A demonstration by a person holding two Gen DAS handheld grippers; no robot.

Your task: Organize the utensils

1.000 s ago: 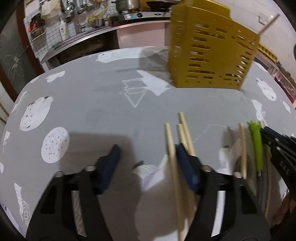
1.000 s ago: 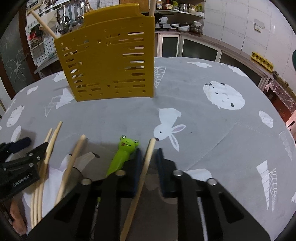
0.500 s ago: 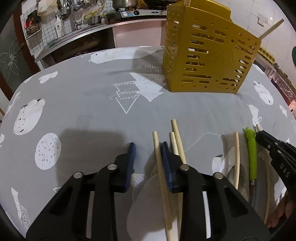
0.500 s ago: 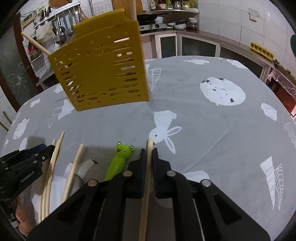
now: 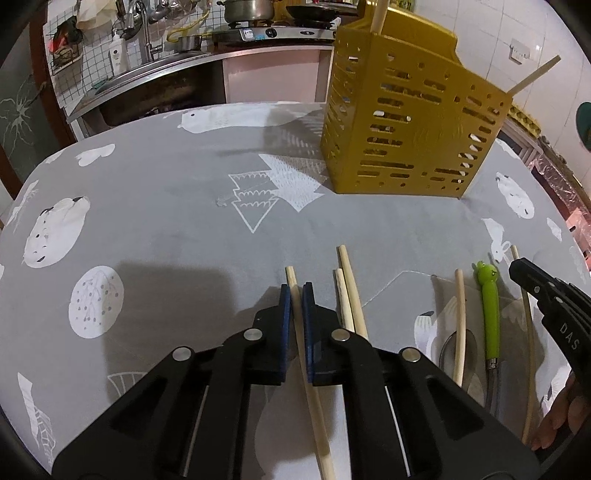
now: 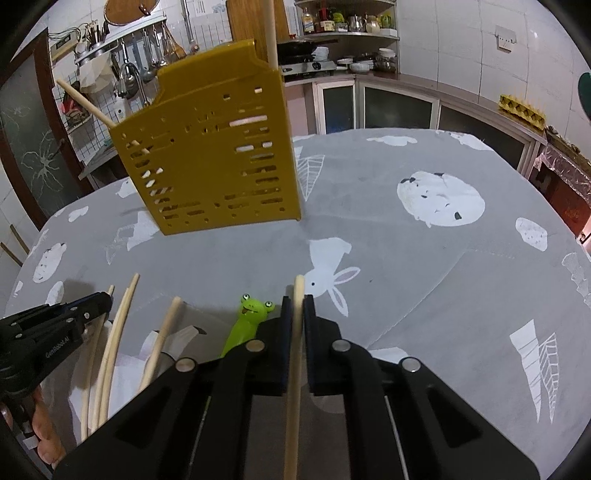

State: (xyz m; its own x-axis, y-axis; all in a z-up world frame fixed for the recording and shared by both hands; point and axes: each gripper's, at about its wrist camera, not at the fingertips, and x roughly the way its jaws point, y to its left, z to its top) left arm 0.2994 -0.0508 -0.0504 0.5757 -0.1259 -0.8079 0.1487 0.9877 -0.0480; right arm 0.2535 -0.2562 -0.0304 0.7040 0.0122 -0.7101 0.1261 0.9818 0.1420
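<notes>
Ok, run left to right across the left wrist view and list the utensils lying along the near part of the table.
Chopstick in the left gripper → pair of chopsticks → single chopstick → frog-handled utensil → thin chopstick at the right gripper.

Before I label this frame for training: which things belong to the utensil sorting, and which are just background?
Job: left gripper and right gripper, each clamping a chopstick; loose chopsticks; frog-handled utensil; yellow holder.

Background: stove pot, sink faucet.

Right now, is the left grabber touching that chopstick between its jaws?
Touching. In the left wrist view, the left gripper has both blue jaws pressed against the chopstick, with no gap showing on either side.
</notes>
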